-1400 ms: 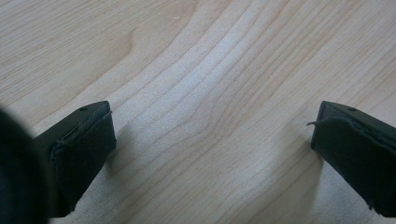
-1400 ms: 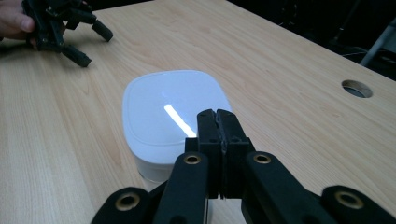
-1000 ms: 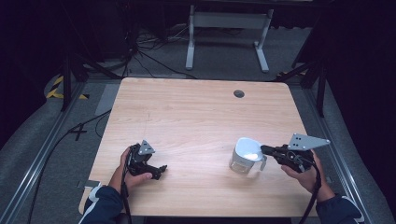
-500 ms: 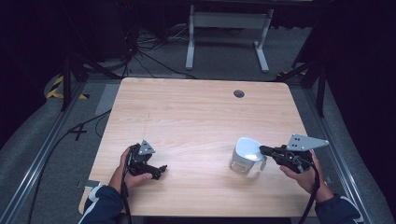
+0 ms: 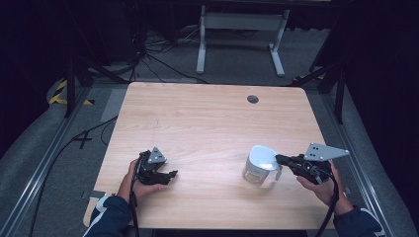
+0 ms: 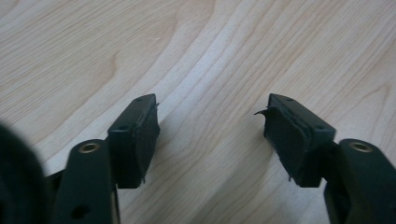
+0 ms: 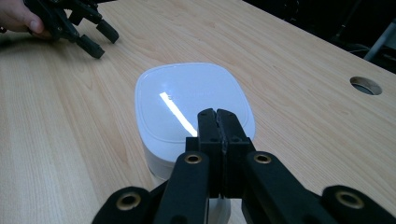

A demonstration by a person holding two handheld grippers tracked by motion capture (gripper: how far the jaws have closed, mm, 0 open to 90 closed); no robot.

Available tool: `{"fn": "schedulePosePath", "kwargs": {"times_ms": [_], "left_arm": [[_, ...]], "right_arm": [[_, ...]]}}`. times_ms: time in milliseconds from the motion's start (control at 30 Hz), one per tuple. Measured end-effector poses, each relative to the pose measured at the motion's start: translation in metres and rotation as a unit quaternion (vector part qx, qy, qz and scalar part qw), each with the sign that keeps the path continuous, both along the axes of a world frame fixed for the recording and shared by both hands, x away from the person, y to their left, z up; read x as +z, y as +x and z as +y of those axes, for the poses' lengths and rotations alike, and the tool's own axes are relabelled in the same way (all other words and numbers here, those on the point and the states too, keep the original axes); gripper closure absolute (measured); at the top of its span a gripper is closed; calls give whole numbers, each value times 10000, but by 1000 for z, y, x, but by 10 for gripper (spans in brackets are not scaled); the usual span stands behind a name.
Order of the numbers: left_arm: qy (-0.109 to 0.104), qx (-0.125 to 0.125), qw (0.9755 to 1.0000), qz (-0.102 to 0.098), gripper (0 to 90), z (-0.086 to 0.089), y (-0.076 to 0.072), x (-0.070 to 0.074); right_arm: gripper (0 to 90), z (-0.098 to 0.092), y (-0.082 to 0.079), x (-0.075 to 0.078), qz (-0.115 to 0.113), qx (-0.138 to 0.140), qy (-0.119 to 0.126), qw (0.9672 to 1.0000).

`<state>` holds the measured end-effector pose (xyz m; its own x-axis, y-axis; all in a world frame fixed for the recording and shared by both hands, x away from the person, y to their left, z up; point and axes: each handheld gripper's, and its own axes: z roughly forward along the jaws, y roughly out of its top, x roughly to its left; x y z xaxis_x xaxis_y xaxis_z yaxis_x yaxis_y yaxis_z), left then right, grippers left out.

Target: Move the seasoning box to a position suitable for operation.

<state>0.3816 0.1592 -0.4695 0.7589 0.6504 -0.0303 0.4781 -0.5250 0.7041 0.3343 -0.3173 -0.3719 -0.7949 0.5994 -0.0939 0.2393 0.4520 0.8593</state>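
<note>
Pale wood table (image 5: 207, 123) is carrying a white tub (image 5: 259, 164) at its near right; nothing is shifting lately. Right gripper (image 7: 218, 122), jaws pressed together, is hovering over its lid; left gripper (image 6: 210, 126) is resting spread.

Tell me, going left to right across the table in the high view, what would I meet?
Left gripper in a hand → white lidded container → right gripper, its fingers closed at the container's edge, in the other hand.
</note>
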Motion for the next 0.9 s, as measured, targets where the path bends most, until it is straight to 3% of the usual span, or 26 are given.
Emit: {"fn": "schedulePosePath", "kwargs": {"times_ms": [167, 267, 467, 533, 700, 900], "left_arm": [[-221, -209, 9995, -84, 489, -11, 4, 11], [-269, -436, 9985, -208, 515, -32, 7, 21], [-548, -847, 9940, -418, 529, -76, 12, 42], [-513, -1006, 9922, -534, 532, -92, 13, 47], [-562, -1087, 9908, -581, 512, -123, 18, 52], [-671, -1299, 9865, -737, 535, -151, 21, 60]], "right_arm": [[900, 0, 0, 0, -10, 3, 1, 10000], [899, 0, 0, -1, -9, -5, 29, 10000], [900, 1, 0, -1, -8, -15, 54, 10000], [900, 1, 0, -2, -31, -21, 69, 10000], [899, 5, 0, -2, -108, 14, 7, 9999], [899, 3, 1, -2, -48, -29, 33, 10000]]}}
